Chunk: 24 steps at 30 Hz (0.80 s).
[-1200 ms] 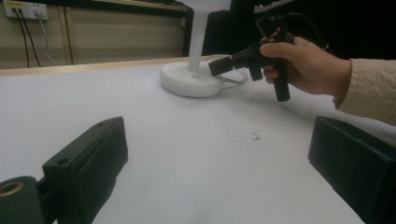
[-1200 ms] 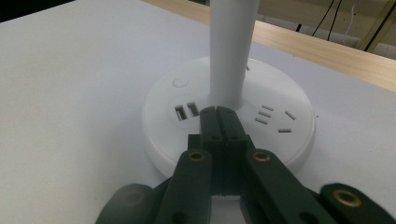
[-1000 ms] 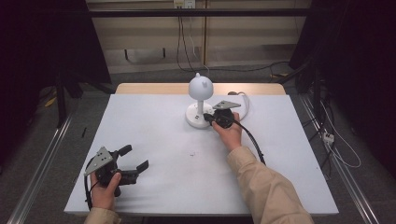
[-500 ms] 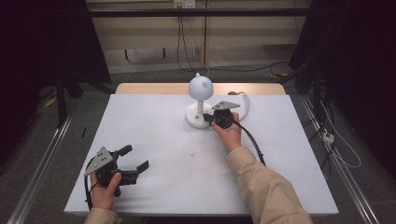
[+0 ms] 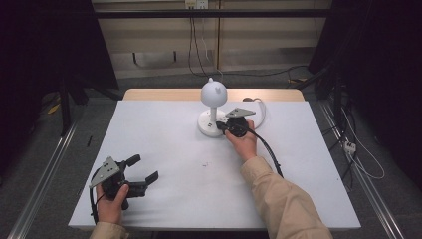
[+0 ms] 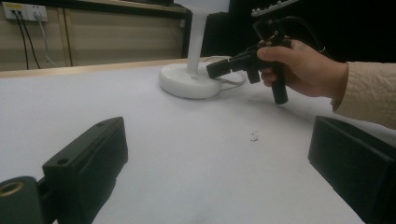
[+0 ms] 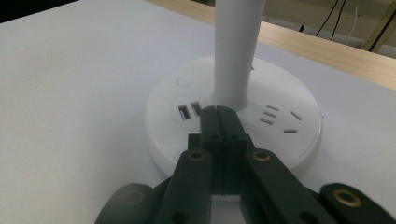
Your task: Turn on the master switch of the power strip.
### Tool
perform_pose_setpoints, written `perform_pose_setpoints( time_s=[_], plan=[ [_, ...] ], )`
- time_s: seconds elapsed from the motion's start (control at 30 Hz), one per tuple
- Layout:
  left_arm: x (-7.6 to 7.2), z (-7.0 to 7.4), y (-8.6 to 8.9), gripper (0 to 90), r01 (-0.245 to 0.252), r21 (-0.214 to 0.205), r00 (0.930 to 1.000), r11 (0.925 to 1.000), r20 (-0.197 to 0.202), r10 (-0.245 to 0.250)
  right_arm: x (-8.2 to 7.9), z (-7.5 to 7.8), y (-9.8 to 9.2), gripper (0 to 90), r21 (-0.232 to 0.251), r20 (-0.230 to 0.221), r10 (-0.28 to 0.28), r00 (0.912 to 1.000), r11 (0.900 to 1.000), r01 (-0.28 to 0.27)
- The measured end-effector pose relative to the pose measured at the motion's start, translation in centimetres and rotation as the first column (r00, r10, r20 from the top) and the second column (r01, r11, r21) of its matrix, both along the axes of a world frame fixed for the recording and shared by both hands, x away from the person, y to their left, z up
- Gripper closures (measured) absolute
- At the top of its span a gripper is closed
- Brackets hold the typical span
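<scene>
A white desk lamp [image 5: 213, 93] with a globe head stands on a round white base [image 5: 206, 124] at the table's far middle. My right gripper [image 5: 221, 126] is shut with nothing between its jaws. In the right gripper view its closed tips [image 7: 218, 110] lie over the top of the base [image 7: 163, 102], right in front of the white stem [image 7: 236, 51] and beside two USB ports [image 7: 189, 111]. My left gripper [image 5: 143, 169] is held open and empty near the front left corner. Its jaws [image 6: 219, 135] point across the table at the lamp base [image 6: 187, 83].
The base carries a round button [image 7: 183, 82] and socket slots [image 7: 280, 119]. A white cord [image 5: 260, 107] loops behind the base. The white table [image 5: 164, 134] ends in a wooden strip [image 5: 164, 94] at the far edge. Cables lie on the floor at right [image 5: 358, 159].
</scene>
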State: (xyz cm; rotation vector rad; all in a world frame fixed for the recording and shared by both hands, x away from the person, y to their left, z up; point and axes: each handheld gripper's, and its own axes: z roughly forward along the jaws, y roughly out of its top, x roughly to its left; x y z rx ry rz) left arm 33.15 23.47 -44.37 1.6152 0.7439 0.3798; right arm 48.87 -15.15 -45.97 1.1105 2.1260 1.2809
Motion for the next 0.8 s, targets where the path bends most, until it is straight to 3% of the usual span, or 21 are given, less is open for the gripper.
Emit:
perform_pose_setpoints(
  time_s=[0.8],
  plan=[
    [-0.13, 0.11, 0.05, 4.5, -0.003, -0.002, 1.0, 1.0, 0.006, 0.003, 0.06, -0.11, -0.09, 90.0, 0.011, -0.008, -0.002, 1.0, 0.9999, 0.003]
  ],
)
